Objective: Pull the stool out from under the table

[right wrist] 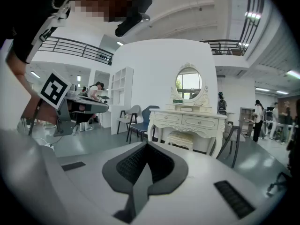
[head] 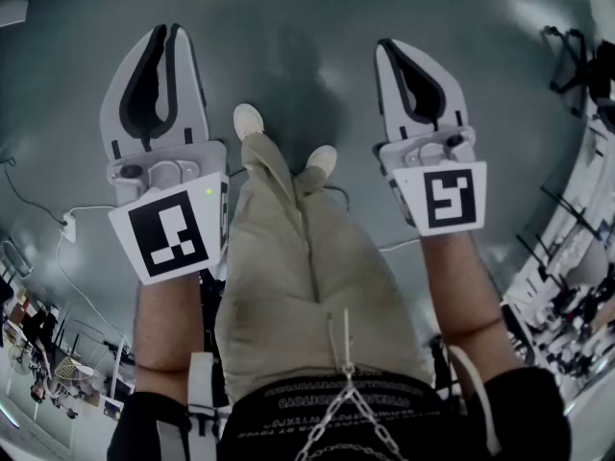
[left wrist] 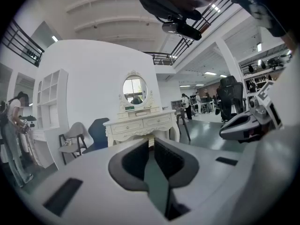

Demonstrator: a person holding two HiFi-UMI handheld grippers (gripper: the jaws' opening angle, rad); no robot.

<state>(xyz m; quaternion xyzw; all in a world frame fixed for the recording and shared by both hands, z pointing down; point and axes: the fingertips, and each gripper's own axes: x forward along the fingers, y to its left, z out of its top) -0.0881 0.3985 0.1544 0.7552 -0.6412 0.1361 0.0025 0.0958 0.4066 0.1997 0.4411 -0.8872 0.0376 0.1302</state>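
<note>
Beneath white table (right wrist: 192, 121) apparently sits the stool (right wrist: 181, 140); left gripper (head: 169, 33) slightly parted, right gripper (head: 388, 46) clenched empty

stool (right wrist: 181, 138) under the table (right wrist: 190, 121), legs hidden behind the right gripper (right wrist: 146, 146), distant people (right wrist: 258, 118) too small

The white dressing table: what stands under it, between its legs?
A cream stool stands under the white dressing table, pushed in between its legs. The stool's seat shows; its lower legs cannot be seen, because the right gripper covers them.
</note>
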